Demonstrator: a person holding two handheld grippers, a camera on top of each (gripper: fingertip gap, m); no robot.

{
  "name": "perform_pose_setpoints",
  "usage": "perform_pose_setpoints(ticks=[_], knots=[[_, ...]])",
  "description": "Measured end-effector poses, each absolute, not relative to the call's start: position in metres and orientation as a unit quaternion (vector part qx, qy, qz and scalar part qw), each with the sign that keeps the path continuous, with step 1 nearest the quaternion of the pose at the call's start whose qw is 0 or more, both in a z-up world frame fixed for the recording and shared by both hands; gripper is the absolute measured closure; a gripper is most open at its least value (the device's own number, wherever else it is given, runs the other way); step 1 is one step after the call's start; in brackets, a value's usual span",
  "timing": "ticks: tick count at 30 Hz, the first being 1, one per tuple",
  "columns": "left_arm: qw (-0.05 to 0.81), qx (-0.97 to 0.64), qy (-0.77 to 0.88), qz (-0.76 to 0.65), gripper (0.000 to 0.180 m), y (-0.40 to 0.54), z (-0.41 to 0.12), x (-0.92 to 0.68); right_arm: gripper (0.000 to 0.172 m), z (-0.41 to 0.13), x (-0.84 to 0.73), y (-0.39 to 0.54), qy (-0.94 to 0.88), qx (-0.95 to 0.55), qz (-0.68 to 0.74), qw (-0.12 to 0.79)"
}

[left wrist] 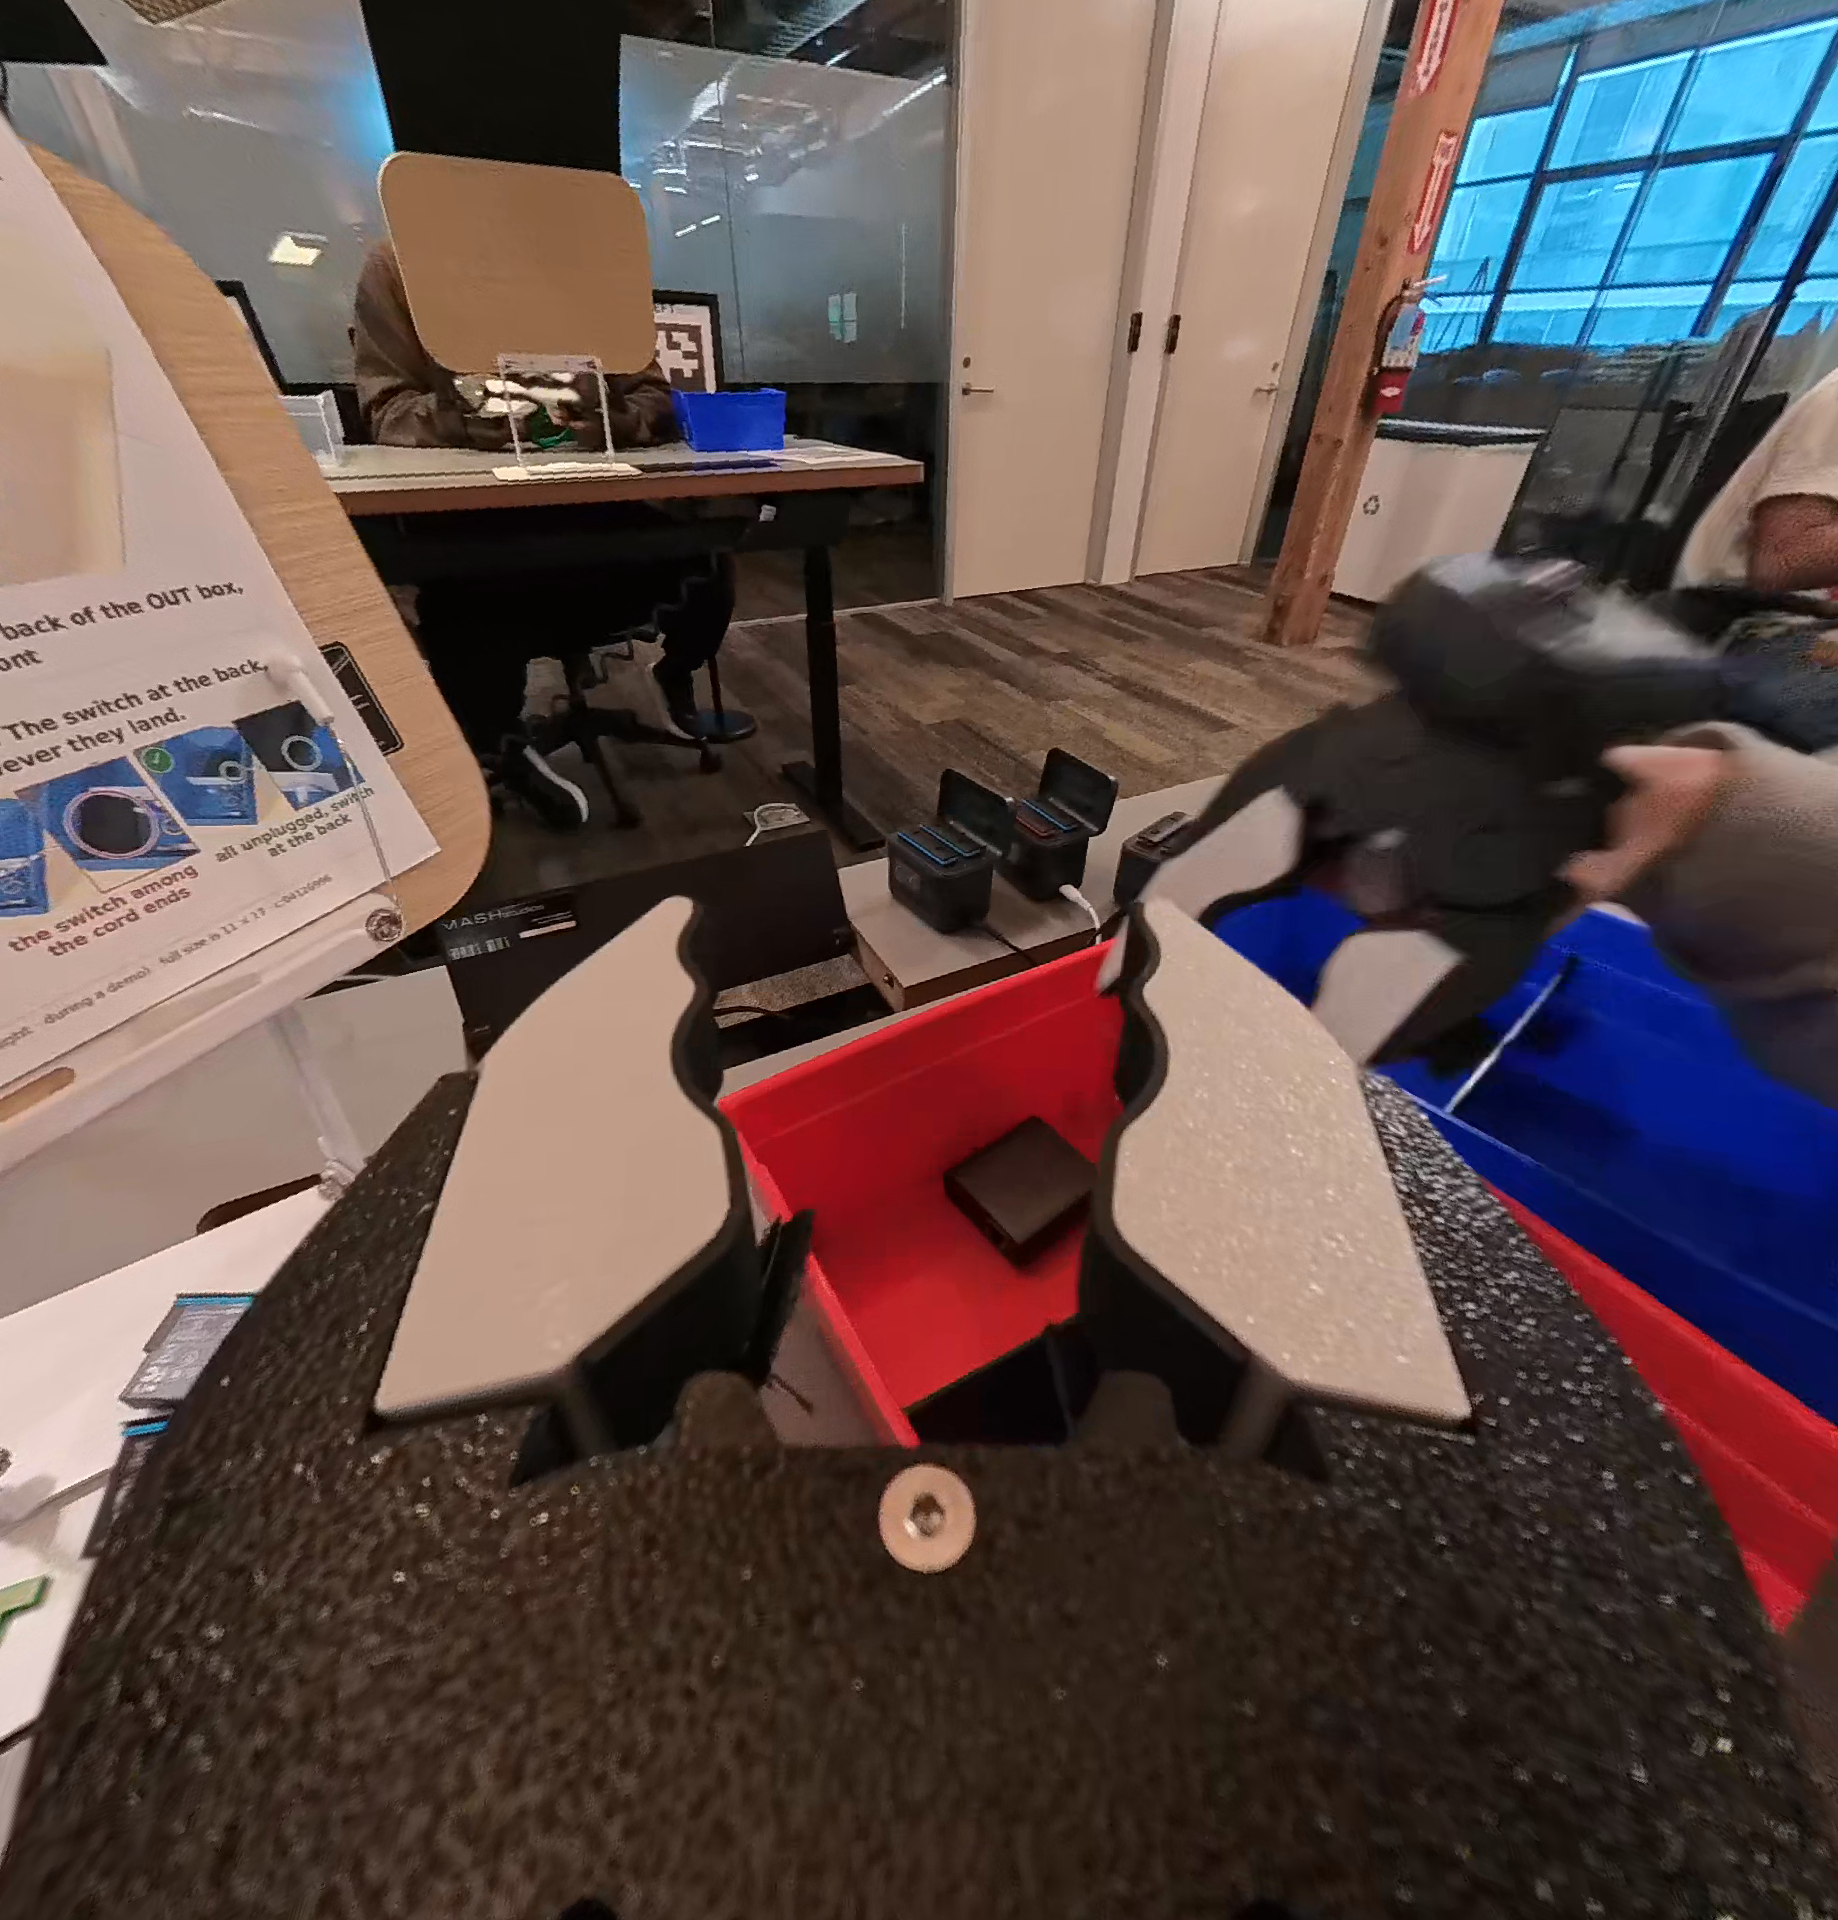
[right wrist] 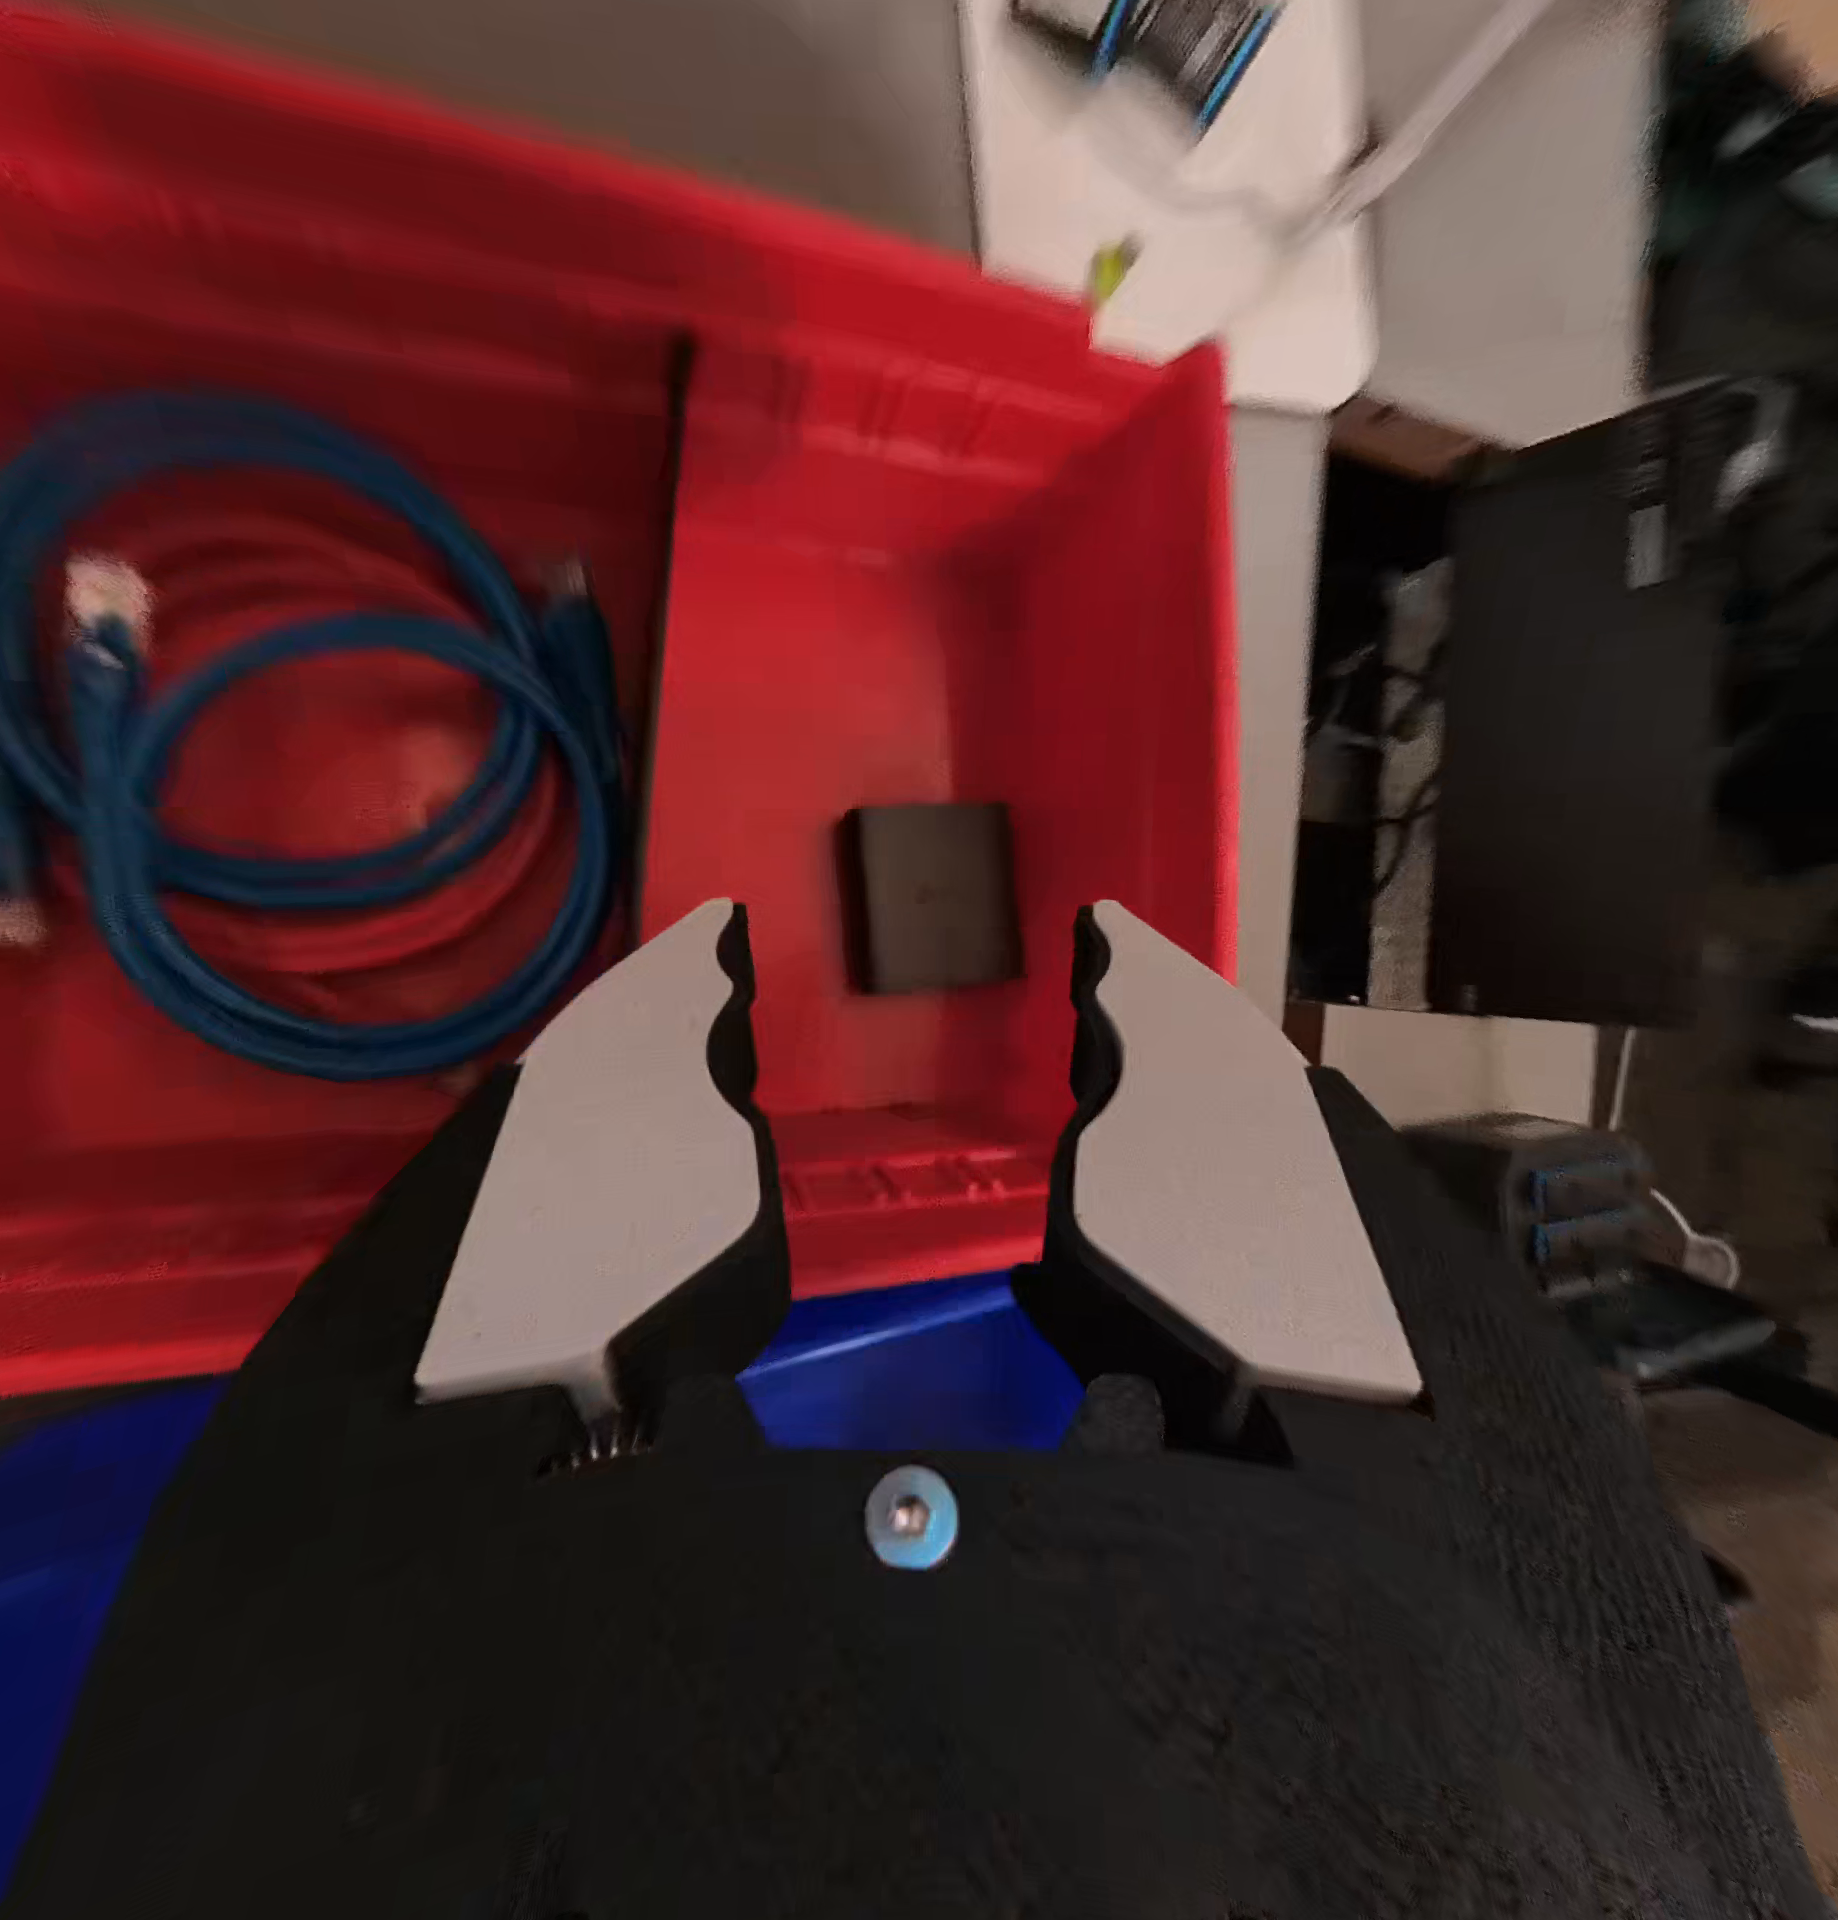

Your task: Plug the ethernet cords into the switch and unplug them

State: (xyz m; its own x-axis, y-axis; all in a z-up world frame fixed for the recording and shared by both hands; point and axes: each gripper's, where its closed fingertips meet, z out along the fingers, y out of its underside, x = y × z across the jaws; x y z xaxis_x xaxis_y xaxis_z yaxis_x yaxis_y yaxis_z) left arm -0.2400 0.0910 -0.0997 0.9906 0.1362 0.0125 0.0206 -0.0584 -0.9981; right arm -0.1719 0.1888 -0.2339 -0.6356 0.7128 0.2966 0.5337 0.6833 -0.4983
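**Both hand-held grippers open and bare above the red bin**

Left hand-held gripper (left wrist: 910, 925): jaws spread wide, nothing between the pads, no contact with anything. It hangs above the red bin (left wrist: 925, 1049), tips out past the bin's far wall. The switch (left wrist: 1019, 1184), a small black box, lies on the bin floor below and between the fingers, untouched.

Right hand-held gripper (right wrist: 910, 920): jaws likewise wide apart, grasp bare, pads clear of everything. In its own view it looks down into the same red bin (right wrist: 1133, 623). A black divider (right wrist: 666, 623) splits the bin in two. Left compartment: blue ethernet cords (right wrist: 302, 727), coiled loosely, plug ends lying free, none plugged in. Right compartment: the switch (right wrist: 936, 899), flat on the floor, beyond the fingertips and in line with the gap between them, apart from both pads.

From the left wrist view the right hand-held gripper (left wrist: 1341, 925) shows blurred at far right, over a blue bin (left wrist: 1673, 1122) that stands just beside the red one, both on the worktop (left wrist: 956, 935).
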Motion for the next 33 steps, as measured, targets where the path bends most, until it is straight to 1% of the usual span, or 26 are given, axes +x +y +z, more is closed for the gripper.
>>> perform_pose_setpoints(ticks=[1,3,5,8,11,14,16,18,19,21,24,26,31,33], knots=[[0.685,-0.726,-0.051,0.035,0.106,0.090,-0.099,-0.239,0.110,-0.250,-0.177,0.191,-0.904,-0.341,0.154,0.208],[0.687,-0.725,-0.047,0.028,0.107,0.088,-0.099,-0.239,0.104,-0.277,-0.185,0.198,-0.927,-0.325,0.096,0.159],[0.688,-0.724,-0.042,0.026,0.108,0.085,-0.099,-0.240,0.101,-0.297,-0.192,0.203,-0.941,-0.310,0.050,0.126],[0.692,-0.720,-0.037,0.024,0.111,0.081,-0.096,-0.242,0.099,-0.315,-0.198,0.200,-0.948,-0.305,0.031,0.084],[0.698,-0.715,-0.036,0.017,0.113,0.076,-0.094,-0.244,0.091,-0.327,-0.201,0.194,-0.950,-0.305,0.003,0.074],[0.704,-0.709,-0.035,0.014,0.115,0.070,-0.091,-0.246,0.091,-0.335,-0.204,0.196,-0.945,-0.316,-0.032,0.084],[0.709,-0.704,-0.033,0.010,0.117,0.066,-0.088,-0.246,0.091,-0.336,-0.202,0.200,-0.934,-0.346,-0.046,0.083],[0.714,-0.699,-0.033,0.011,0.118,0.063,-0.085,-0.246,0.097,-0.333,-0.201,0.208,-0.909,-0.402,-0.061,0.089],[0.717,-0.696,-0.032,0.012,0.118,0.062,-0.084,-0.246,0.095,-0.332,-0.200,0.208,-0.893,-0.439,-0.050,0.088],[0.722,-0.691,-0.031,0.013,0.120,0.060,-0.081,-0.246,0.103,-0.325,-0.208,0.207,-0.838,-0.536,-0.006,0.105],[0.731,-0.682,-0.028,0.009,0.122,0.061,-0.077,-0.244,0.102,-0.317,-0.215,0.206,-0.759,-0.641,0.043,0.105],[0.735,-0.678,-0.024,0.004,0.123,0.062,-0.076,-0.242,0.095,-0.319,-0.215,0.206,-0.719,-0.687,0.041,0.090],[0.739,-0.673,-0.006,-0.014,0.124,0.066,-0.073,-0.229,0.079,-0.341,-0.193,0.221,-0.657,-0.747,-0.075,0.064],[0.741,-0.672,-0.001,-0.011,0.124,0.065,-0.072,-0.227,0.076,-0.344,-0.193,0.223,-0.629,-0.772,-0.074,0.059]])
